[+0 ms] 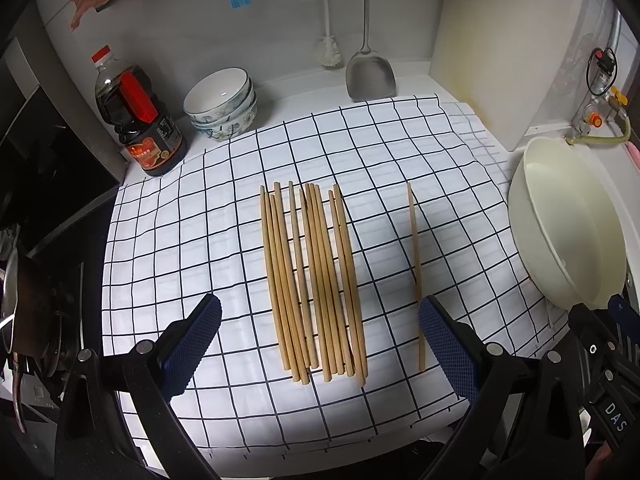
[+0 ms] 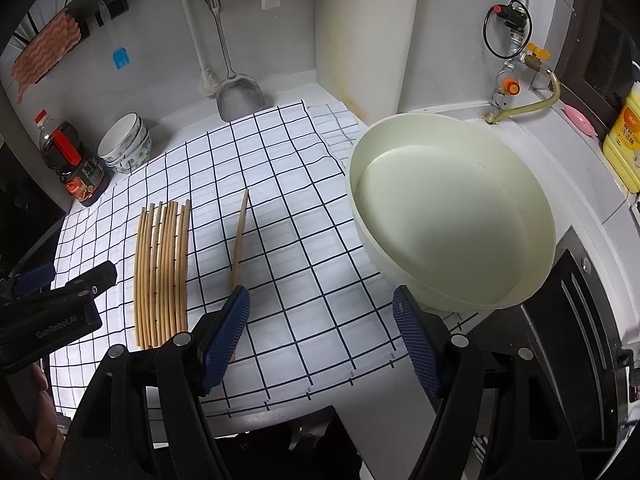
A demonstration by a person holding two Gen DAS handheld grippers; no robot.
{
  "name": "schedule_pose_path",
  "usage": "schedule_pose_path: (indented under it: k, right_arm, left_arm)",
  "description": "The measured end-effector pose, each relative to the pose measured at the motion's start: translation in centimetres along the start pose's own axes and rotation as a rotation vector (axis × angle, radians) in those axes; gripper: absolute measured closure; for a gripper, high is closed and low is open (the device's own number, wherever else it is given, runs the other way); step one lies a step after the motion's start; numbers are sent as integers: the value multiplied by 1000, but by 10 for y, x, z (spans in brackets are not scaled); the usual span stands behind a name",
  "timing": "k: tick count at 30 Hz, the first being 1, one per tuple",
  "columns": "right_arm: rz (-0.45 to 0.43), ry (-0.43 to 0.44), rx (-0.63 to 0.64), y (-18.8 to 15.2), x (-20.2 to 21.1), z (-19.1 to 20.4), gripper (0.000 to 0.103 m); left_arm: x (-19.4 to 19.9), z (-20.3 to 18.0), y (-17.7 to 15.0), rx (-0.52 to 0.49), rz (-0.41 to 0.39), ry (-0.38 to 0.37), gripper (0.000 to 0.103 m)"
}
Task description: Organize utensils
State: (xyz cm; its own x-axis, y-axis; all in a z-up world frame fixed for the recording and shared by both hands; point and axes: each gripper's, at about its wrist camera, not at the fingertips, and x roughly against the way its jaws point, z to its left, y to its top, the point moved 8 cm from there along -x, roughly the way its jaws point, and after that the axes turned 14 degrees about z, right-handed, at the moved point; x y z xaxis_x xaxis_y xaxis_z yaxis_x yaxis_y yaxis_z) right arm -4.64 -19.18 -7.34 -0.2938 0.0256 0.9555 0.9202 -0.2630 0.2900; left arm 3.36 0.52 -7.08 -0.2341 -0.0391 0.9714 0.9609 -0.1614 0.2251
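Note:
Several wooden chopsticks point(image 1: 314, 280) lie side by side in a row on the white checked cloth point(image 1: 200, 220). One more pair of chopsticks point(image 1: 416, 264) lies apart, to the right of the row. My left gripper point(image 1: 320, 316) hovers open above the near ends of the row, nothing between its blue pads. In the right wrist view the row point(image 2: 162, 272) sits at the left and the separate pair point(image 2: 239, 240) runs up from beside the left pad. My right gripper point(image 2: 322, 308) is open over bare cloth, next to the cream basin point(image 2: 452, 216).
A soy sauce bottle point(image 1: 138, 120) and stacked bowls point(image 1: 222, 104) stand at the back left. A metal spatula point(image 1: 370, 68) and brush hang on the wall. A white cutting board point(image 1: 500, 48) leans behind the basin point(image 1: 568, 224). A yellow oil bottle point(image 2: 624, 140) stands far right.

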Motion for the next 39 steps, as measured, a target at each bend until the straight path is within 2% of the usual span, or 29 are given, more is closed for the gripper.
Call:
schedule_pose_path:
  k: [39]
  right_arm:
    - [8,9,8,-2,0,6,32]
  left_arm:
    - [1,9,-1,6,-2,2,6]
